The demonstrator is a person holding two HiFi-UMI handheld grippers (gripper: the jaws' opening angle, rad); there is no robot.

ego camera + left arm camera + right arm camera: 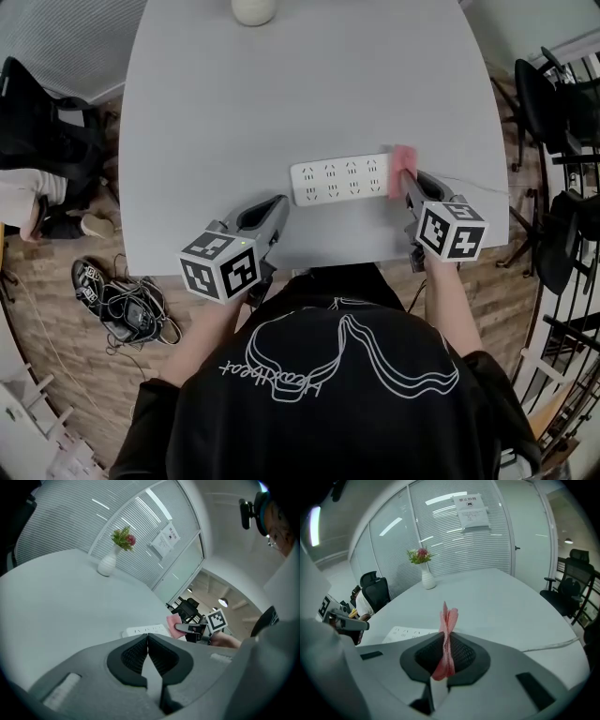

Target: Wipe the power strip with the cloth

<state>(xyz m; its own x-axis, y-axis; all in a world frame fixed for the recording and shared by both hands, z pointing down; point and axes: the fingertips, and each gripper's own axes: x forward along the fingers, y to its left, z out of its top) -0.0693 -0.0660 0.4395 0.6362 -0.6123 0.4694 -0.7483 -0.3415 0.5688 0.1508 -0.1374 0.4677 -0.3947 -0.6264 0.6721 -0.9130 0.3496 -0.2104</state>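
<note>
White rectangular plastic power strip (339, 179) flat on the pale grey table (234, 94), near the front edge, sockets up, thin cable (548, 644) trailing off its right end. Small pink fabric cloth (447, 620) pinched edge-on in the closed right gripper (446, 654), bunched folds poking out past the tips, right at the strip's right end; touching it or just above, hard to say. Empty left gripper (148, 641) with pads pressed together, near the strip's left end but apart from it. Probably light, rigid and smooth, that strip, so apt to skate on the bare top under a sideways rub; best pinned at the left end, on the casing edge rather than over the sockets. Soft and limp, the cloth: worth a deep pinch, with the loose folds pressed down flat.
</note>
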